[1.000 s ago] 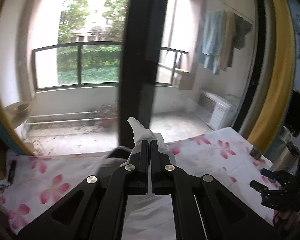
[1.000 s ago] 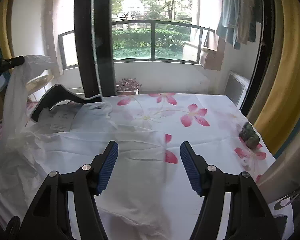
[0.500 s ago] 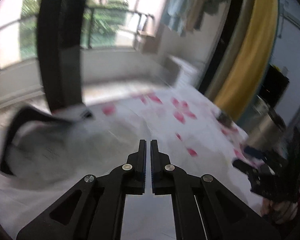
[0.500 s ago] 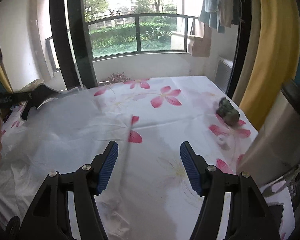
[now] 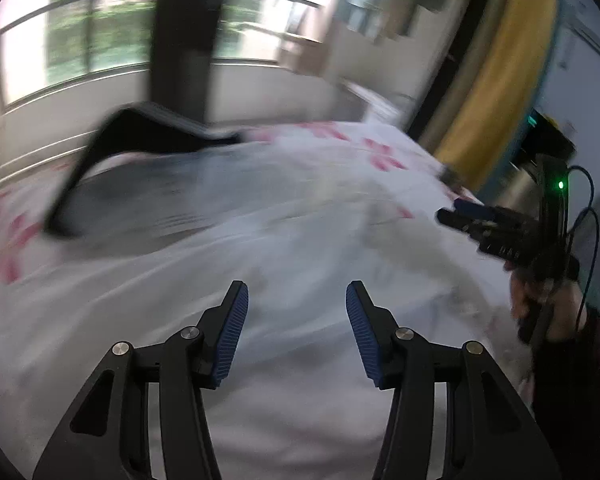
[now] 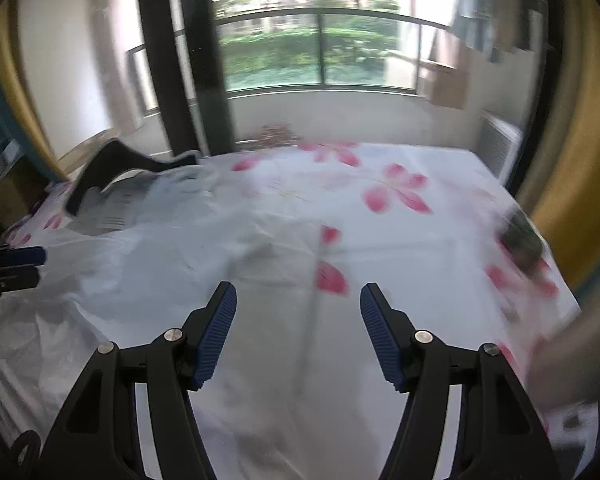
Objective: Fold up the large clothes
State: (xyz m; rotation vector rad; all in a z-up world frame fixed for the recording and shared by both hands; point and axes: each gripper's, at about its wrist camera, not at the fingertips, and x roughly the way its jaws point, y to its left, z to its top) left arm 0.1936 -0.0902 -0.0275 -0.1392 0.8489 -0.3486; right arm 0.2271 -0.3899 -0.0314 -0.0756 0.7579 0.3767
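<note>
We see the left gripper (image 5: pixel 296 316): jaws opening, nothing between them | right gripper (image 6: pixel 298 320): jaws released, empty | white garment (image 5: pixel 260 240) spread on the flowered worktop (image 6: pixel 400 200), below both grippers

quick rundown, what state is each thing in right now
left gripper: jaws opening, nothing between them
right gripper: open, empty
white garment: lying spread out and wrinkled on the flowered sheet, black collar at the far end
small dark object: resting near the sheet's right edge
</note>
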